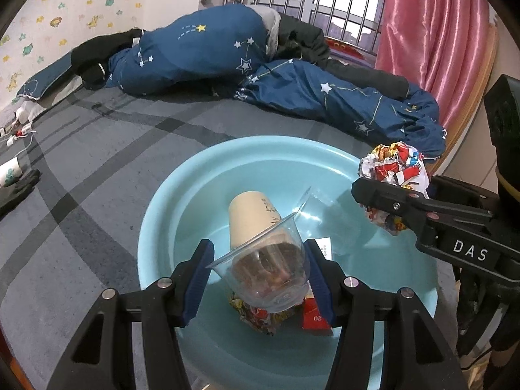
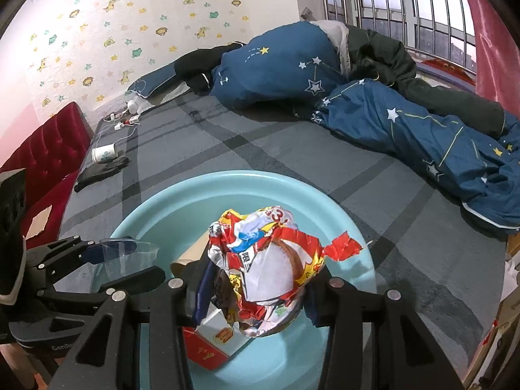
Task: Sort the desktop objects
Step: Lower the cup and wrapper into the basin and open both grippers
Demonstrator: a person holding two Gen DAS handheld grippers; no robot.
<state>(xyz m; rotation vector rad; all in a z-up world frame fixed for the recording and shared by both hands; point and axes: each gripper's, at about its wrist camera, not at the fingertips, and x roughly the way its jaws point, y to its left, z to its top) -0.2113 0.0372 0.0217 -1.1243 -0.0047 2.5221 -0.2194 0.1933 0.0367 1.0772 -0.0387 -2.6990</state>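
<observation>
Both claws clamp trash, clear cup (image 1: 269,276) and wrapper (image 2: 269,269), over cup-holding basin (image 1: 260,149).

A blue blanket with stars (image 1: 201,55) is heaped at the top middle of the grey striped bed (image 1: 97,169), a pink curtain (image 1: 432,39) is seen at the upper right, and a black glove (image 2: 100,170) is laid at the left.

One basin (image 1: 156,214), two paper cups (image 1: 250,221) (image 1: 9,175), one clear plastic cup (image 1: 269,269), two crumpled wrappers (image 1: 395,169) (image 1: 260,318), one glove (image 2: 100,170).
</observation>
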